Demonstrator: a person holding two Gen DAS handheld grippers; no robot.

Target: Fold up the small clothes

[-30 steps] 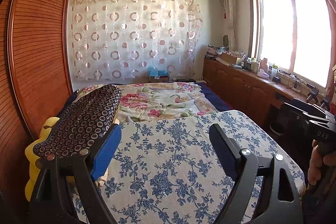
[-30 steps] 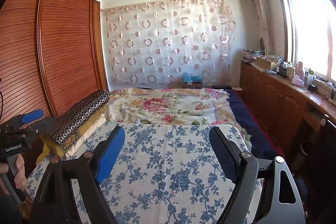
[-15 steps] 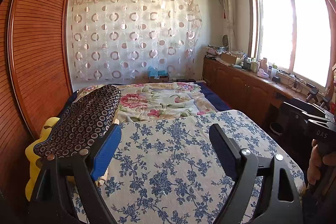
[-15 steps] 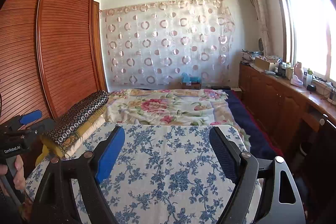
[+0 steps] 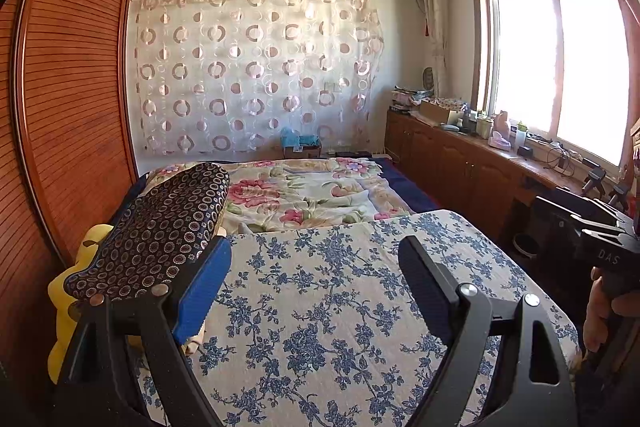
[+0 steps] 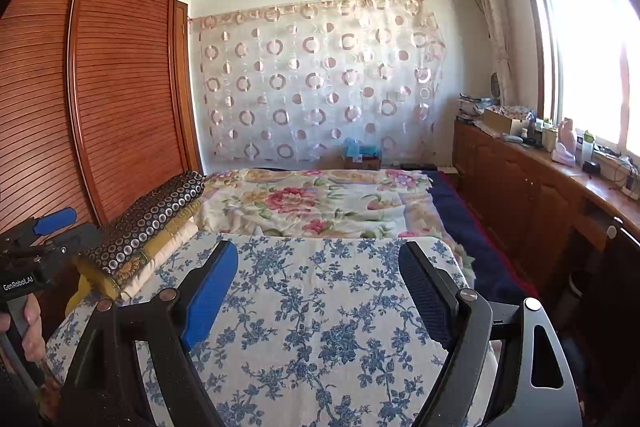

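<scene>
1. We hold our left gripper [image 5: 314,287] up over the bed, and its jaws stand wide with nothing between them.
2. Our right gripper [image 6: 318,291] hangs the same way, wide and empty.
3. Below both is the blue flower cloth [image 5: 340,287], lying flat on the bed.
4. We cannot see any small clothes to fold yet. They may be outside both views.
5. A dark pillow with rings [image 5: 160,227] sits at the left side, on top of a yellow pillow [image 6: 160,247].
6. We think small clothes will be soft, light and floppy.
7. We would pinch one at a corner or hem with each gripper, so it does not sag.
</scene>
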